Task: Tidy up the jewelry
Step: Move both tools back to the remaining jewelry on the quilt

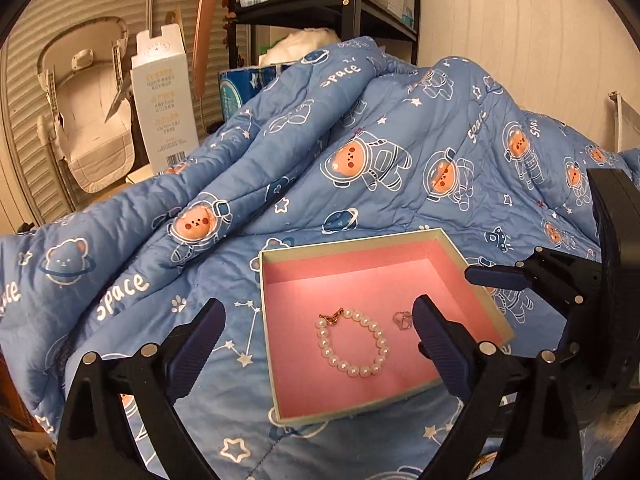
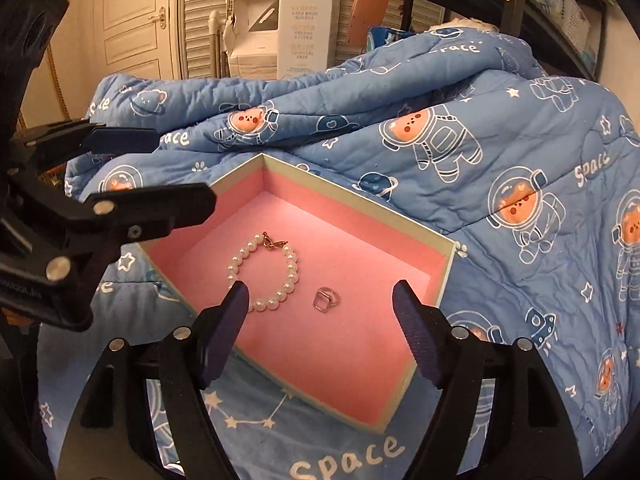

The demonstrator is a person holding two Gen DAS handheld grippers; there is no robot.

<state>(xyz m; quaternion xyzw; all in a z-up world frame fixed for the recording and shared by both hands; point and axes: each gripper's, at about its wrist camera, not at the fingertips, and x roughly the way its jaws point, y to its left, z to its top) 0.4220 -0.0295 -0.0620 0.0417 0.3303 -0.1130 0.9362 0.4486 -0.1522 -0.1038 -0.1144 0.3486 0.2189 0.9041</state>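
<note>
A shallow box (image 1: 267, 304) with a pink lining lies on the blue quilt; it also shows in the right wrist view (image 2: 448, 276). Inside lie a white pearl bracelet (image 1: 352, 342) (image 2: 264, 270) with a gold clasp and a small clear pink ring (image 1: 402, 319) (image 2: 326, 298). My left gripper (image 1: 318, 320) is open and empty, over the box's near left part. My right gripper (image 2: 322, 304) is open and empty, straddling the ring just above it. The right gripper's fingers (image 1: 496, 276) show at the right of the left wrist view, and the left gripper's fingers (image 2: 160, 204) show at the left of the right wrist view.
The blue space-bear quilt (image 1: 360, 152) is bunched up behind the box. Beyond it stand a white carton (image 1: 164, 104), a baby chair (image 1: 88, 120), a black shelf unit (image 1: 352, 4) and a door (image 2: 132, 20).
</note>
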